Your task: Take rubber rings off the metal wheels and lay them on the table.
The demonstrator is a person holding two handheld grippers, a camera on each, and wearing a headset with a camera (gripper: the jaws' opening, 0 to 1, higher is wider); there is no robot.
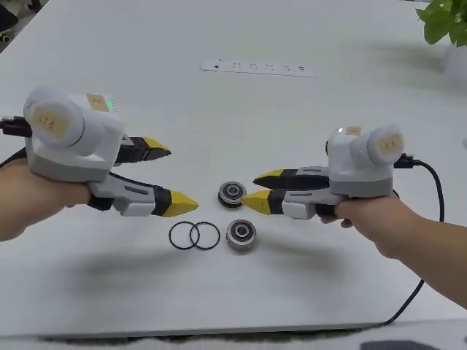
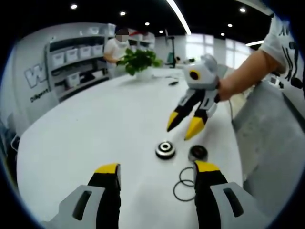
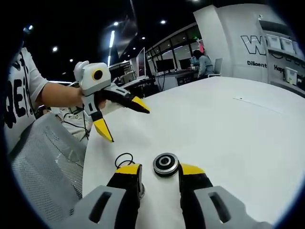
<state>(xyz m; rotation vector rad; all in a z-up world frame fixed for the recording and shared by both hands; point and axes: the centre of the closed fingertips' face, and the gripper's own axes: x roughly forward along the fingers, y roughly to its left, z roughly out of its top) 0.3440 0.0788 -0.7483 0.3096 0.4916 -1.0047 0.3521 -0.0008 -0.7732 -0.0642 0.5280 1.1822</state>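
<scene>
Two small metal wheels lie on the white table (image 1: 306, 117): one (image 1: 232, 192) (image 2: 165, 150) (image 3: 166, 164) between the two grippers, the other (image 1: 241, 234) (image 2: 197, 152) nearer the front edge. Two thin black rubber rings (image 1: 194, 235) (image 2: 186, 183) (image 3: 124, 160) lie flat and overlapping, left of the nearer wheel. My left gripper (image 1: 171, 176) (image 2: 156, 168) (image 3: 127, 124) hovers open and empty, left of the wheels. My right gripper (image 1: 254, 189) (image 3: 159, 170) (image 2: 183, 126) is open and empty, its yellow tips just right of the farther wheel. Whether the wheels carry rings is too small to tell.
A white power strip (image 1: 259, 68) lies at the far side of the table. A potted plant (image 1: 445, 18) (image 2: 138, 59) stands at the far right corner. The right gripper's black cable (image 1: 430, 211) trails off the front edge. A mesh chair (image 3: 38, 167) stands beside the table.
</scene>
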